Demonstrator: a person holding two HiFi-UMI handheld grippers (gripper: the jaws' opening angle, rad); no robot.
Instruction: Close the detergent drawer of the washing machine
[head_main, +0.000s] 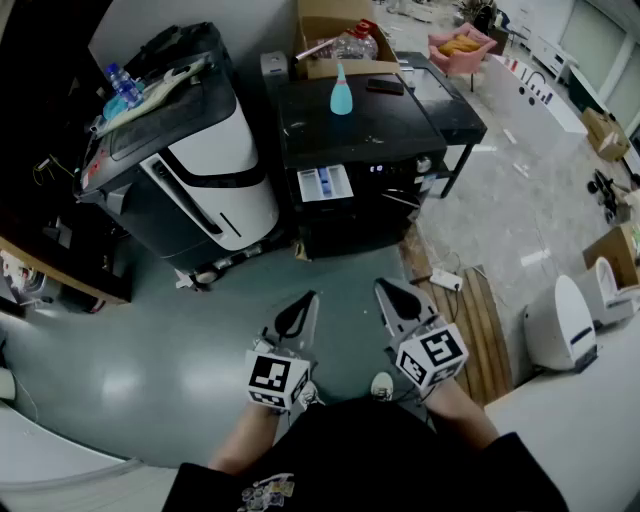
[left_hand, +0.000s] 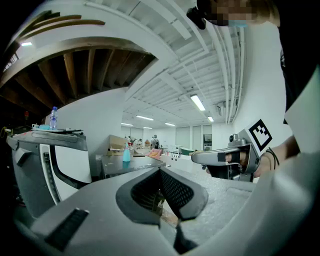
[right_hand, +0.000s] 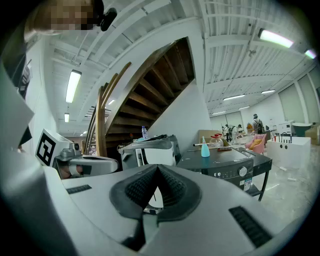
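Both are clenched shut with nothing in them. The left hand-held gripper (head_main: 303, 303) and the right hand-held gripper (head_main: 392, 293) sit low, close to the person's body, side by side. Each gripper view shows the same thing: pads pressed together and empty. They're pointing roughly at the washing machine (head_main: 360, 130) but are well apart from it, so I'd say the job hasn't really started.

The detergent drawer (head_main: 325, 183) is pulled out of the machine's front, on the left side of the panel. You can see its white and blue compartments from above.

Stuff that could go sideways, as I see it:

- A shut gripper is a narrow pusher. If the tip lands on the open compartments instead of the drawer's front face, it pokes in rather than pushing.
- Pushing on one corner could skew the drawer so it binds halfway.
- There's a teal bottle (head_main: 341, 90) standing upright on top of the machine, with a dark phone (head_main: 385, 87) near it. A hard shove that slams the drawer home could rock the machine and tip the bottle.
- Getting there means stepping forward. A power strip (head_main: 447, 280) and its cable lie on the floor to the right, beside some wooden planks (head_main: 478, 310), so it's easy to catch a foot.
- A big white and black machine (head_main: 215, 170) stands just beside the washer on the left. A wide swing from the left hand-held gripper could clip it.
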